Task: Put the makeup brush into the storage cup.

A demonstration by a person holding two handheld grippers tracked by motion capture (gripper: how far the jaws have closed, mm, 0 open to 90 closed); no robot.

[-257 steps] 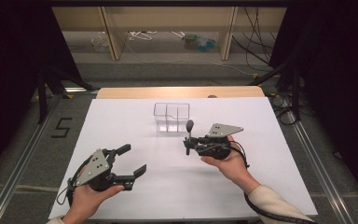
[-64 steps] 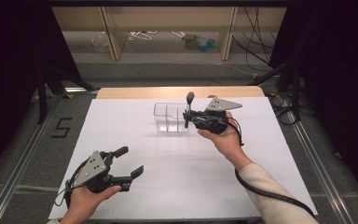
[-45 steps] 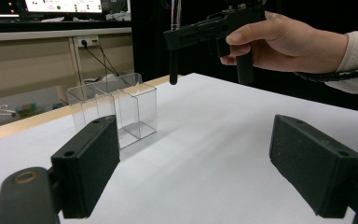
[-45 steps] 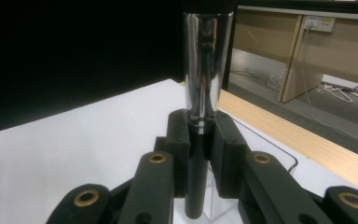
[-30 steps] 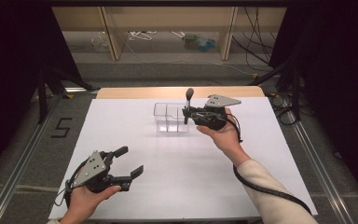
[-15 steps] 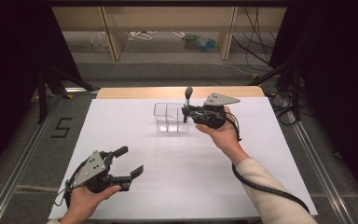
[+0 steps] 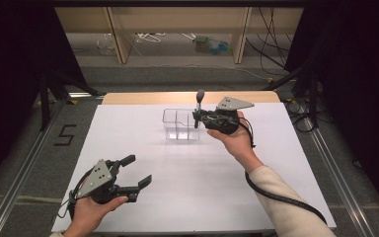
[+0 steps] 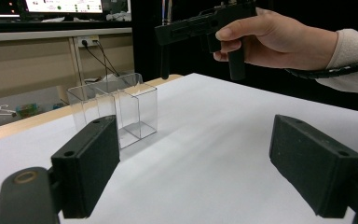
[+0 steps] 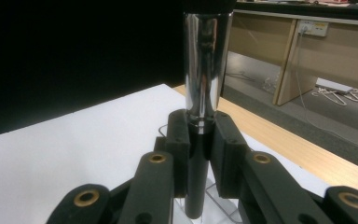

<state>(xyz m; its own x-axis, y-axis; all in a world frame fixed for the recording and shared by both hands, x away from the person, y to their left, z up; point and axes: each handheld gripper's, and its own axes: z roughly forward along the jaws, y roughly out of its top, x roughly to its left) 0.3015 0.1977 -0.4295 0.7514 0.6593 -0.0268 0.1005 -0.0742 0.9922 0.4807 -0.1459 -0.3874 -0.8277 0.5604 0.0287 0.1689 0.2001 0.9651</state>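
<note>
Table, white-topped w/ a bare wood strip along the far edge, one of it, carries everything. Next down in size: 2 black two-jaw grippers. Left gripper sits low at the near-left corner, jaws spread wide w/ nothing between them; in the left gripper view its pads frame bare tabletop, well apart from the work. Right gripper hangs at the right end of the box, jaws clamped together on the tool's shaft.

Clear plastic box, open-topped, w/ 2 compartments side by side — one box, mid-table toward the far edge, looks empty.

Slim chrome-and-black stick tool w/ a rounded dark head, one of it, held upright; its lower black end points down at the box's right compartment, and in the right gripper view the box rim shows just below the tip.

Step in hand, as I read it: placing the tool into the right compartment, approx. at the lowering stage. Next move calls for keeping the shaft vertical, dropping the tip inside the walls w/o knocking the light box, then letting go. Tip-over on release looks like the risk.
</note>
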